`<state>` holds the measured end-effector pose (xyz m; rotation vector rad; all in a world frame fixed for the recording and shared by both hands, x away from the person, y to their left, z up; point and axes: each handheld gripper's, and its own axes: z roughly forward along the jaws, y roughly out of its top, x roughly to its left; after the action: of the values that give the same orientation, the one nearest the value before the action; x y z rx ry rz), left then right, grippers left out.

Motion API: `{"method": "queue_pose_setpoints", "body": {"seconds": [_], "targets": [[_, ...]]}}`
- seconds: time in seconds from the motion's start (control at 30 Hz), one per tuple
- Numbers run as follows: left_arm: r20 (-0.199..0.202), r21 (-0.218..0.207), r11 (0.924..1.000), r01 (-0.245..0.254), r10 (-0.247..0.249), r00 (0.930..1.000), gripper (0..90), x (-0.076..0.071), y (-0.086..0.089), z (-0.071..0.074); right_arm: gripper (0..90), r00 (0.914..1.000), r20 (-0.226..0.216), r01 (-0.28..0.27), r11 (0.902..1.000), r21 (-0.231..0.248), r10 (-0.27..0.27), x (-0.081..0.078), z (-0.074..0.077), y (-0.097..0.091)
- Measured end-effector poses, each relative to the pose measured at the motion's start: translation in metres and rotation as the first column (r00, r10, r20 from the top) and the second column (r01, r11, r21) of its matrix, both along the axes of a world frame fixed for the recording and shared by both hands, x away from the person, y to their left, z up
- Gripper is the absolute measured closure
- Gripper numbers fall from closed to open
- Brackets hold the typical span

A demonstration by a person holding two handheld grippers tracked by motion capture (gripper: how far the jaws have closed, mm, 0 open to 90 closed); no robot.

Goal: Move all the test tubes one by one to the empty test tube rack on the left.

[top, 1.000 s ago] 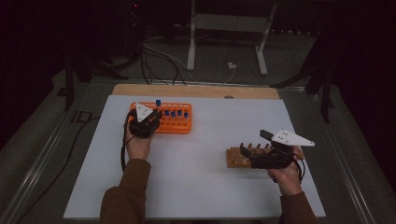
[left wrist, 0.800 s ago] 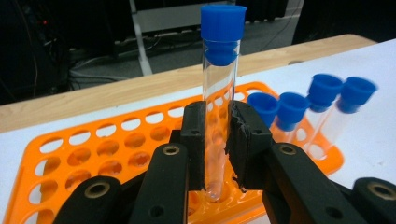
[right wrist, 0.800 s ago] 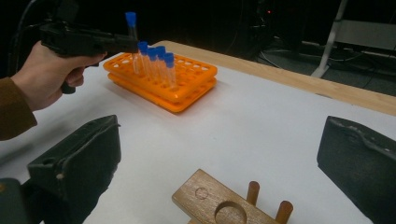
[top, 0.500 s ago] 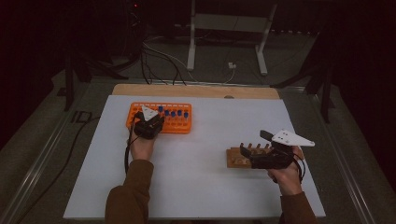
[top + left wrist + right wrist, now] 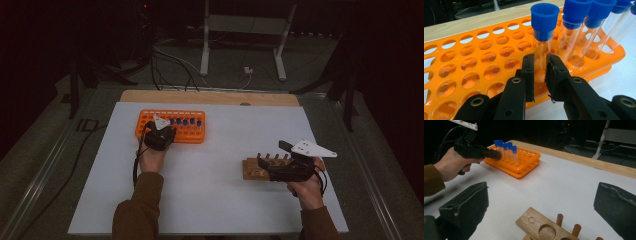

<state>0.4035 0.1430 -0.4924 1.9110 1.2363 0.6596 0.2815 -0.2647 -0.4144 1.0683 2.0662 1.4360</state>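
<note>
In the high view, the surface is covered by a white sheet. An orange rack lies at its far left, with a row of blue-capped tubes standing in it. The left tongs sit at the rack's near left corner, held by a hand in a brown sleeve. On the right, nearer the person, the right tongs lie over a wooden block that carries short pegs and round holes. The two tongs are well apart.

In the left gripper view, the left tongs are closed on the clear body of one blue-capped tube, both black pads pressing against the glass below the cap. The tube stands upright in a hole near the edge of the orange rack. More capped tubes stand just beside it to the right, in the same row. The holes to the left are open.

In the right gripper view, the right tongs stand wide apart with nothing between the pads. The wooden block lies below them, with a round hole and pegs on its top. Farther off at the left, the left tongs reach into the row of tubes on the orange rack.
</note>
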Motion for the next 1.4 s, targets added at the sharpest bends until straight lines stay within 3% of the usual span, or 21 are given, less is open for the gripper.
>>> {"method": "queue_pose_setpoints", "body": {"seconds": [0.2, 0.33, 0.47, 0.63, 0.77, 1.0, 1.17, 1.4], "targets": [[-0.02, -0.032, 0.9984, -0.047, 0.046, 0.9987, 57.0, -0.004, 0.011, 0.002, 0.0, 1.0, 0.008, 0.003, 0.9999, 0.011, -0.003, -0.001, -0.002, -0.003], [-0.005, -0.102, 0.9932, -0.055, 0.055, 0.9985, 43.4, -0.017, 0.024, 0.009, 0.0, 0.9998, 0.02, 0.001, 0.9998, 0.021, -0.002, -0.002, -0.003, -0.005], [0.041, -0.164, 0.9865, 0.005, 0.002, 0.9991, 32.2, -0.04, 0.035, 0.023, 0.1, 0.9994, 0.034, -0.001, 0.9997, 0.024, 0.0, -0.002, -0.007, -0.006], [0.13, -0.187, 0.9804, 0.06, -0.036, 0.9909, 19.1, -0.075, 0.044, 0.04, 0.1, 0.9989, 0.046, 0.005, 0.9999, 0.011, -0.006, -0.004, -0.011, -0.005], [0.193, -0.203, 0.9747, 0.093, -0.054, 0.9797, 13.5, -0.106, 0.052, 0.044, 0.0, 0.9982, 0.058, 0.015, 0.9998, -0.012, -0.014, -0.005, -0.017, -0.003], [0.254, -0.189, 0.9779, 0.089, -0.038, 0.9664, 1.9, -0.14, 0.067, 0.048, 0.0, 0.9963, 0.081, 0.028, 0.9996, 0.01, -0.028, -0.008, -0.024, -0.009], [0.267, -0.208, 0.9757, 0.068, -0.01, 0.9635, 1.0, -0.152, 0.078, 0.047, 0.0, 0.9963, 0.08, 0.033, 0.9994, 0.008, -0.033, -0.009, -0.029, -0.014], [0.272, -0.218, 0.9736, 0.068, -0.007, 0.9623, 1.0, -0.16, 0.077, 0.046, 0.0, 0.9959, 0.082, 0.037, 0.9992, 0.013, -0.038, -0.009, -0.028, -0.017]]}}
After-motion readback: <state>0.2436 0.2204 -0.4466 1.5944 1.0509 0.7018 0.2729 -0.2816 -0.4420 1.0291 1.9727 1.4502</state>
